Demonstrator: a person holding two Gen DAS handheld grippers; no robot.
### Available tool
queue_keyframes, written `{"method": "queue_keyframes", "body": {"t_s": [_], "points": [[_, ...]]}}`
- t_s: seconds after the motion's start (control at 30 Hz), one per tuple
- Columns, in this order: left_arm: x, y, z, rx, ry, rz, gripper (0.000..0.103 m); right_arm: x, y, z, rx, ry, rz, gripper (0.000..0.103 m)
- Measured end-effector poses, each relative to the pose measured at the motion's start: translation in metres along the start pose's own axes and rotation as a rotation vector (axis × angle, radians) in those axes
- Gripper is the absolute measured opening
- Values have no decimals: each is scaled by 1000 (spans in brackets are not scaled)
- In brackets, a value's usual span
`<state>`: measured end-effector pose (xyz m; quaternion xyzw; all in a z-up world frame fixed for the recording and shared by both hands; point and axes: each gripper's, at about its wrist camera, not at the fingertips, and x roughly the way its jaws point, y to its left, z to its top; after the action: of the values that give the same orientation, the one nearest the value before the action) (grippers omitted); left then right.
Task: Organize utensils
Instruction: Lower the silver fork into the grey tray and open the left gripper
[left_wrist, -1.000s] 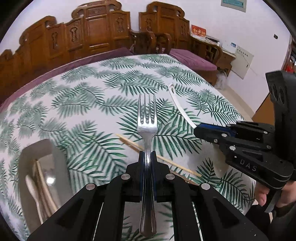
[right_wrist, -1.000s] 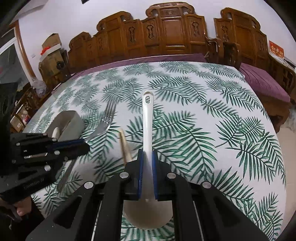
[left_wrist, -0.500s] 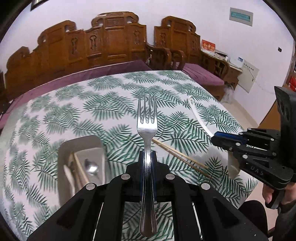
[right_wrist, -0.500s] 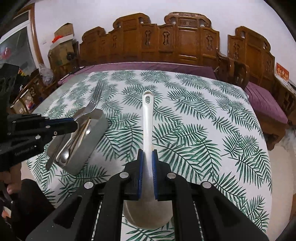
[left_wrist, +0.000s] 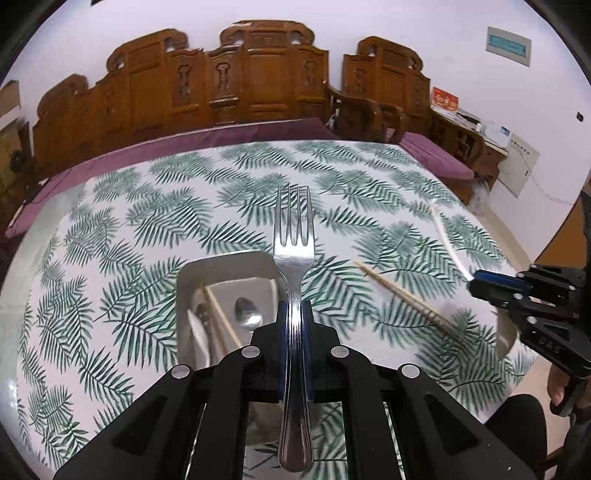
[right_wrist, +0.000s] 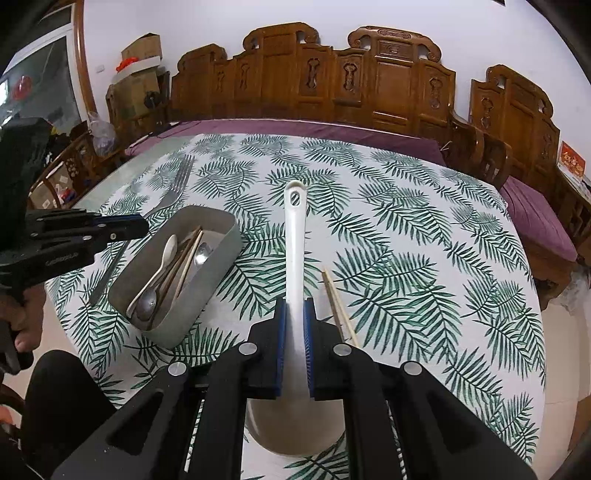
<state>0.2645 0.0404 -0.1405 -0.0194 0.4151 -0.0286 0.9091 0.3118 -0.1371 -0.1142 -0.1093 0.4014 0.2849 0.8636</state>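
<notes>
On the counter (right_wrist: 406, 240), the tray (right_wrist: 221, 258) lies left of the right claw (right_wrist: 294, 343), chopsticks (right_wrist: 338, 306) just right; spoons (right_wrist: 162, 258) lie in the tray.

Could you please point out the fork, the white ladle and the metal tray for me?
fork (left_wrist: 293, 254), left wrist view: base of its tines, above the gripper's pads.
white ladle (right_wrist: 294, 236), right wrist view: middle of its handle.
metal tray (right_wrist: 218, 266), right wrist view: outer side wall.

Two matte black claws (left_wrist: 294, 332) (right_wrist: 294, 332) with blue pads, round silver screws, faint lettering; black trousers (right_wrist: 62, 402).
</notes>
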Motion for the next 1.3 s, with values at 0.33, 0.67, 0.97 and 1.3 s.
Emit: {"method": "queue_keyframes", "body": {"t_s": [0.33, 0.67, 0.97, 1.3], "points": [[55, 32, -15, -33, 80, 37, 6, 27, 10, -8, -20, 47, 0, 11], [93, 43, -24, -43, 158, 81, 6, 29, 8, -13, -23, 52, 1, 11], [111, 39, -30, -15, 210, 114, 6, 26, 10, -15, -29, 50, 9, 11], [106, 39, -29, -16, 197, 105, 14, 29, 17, -15, -36, 59, 19, 11]]}}
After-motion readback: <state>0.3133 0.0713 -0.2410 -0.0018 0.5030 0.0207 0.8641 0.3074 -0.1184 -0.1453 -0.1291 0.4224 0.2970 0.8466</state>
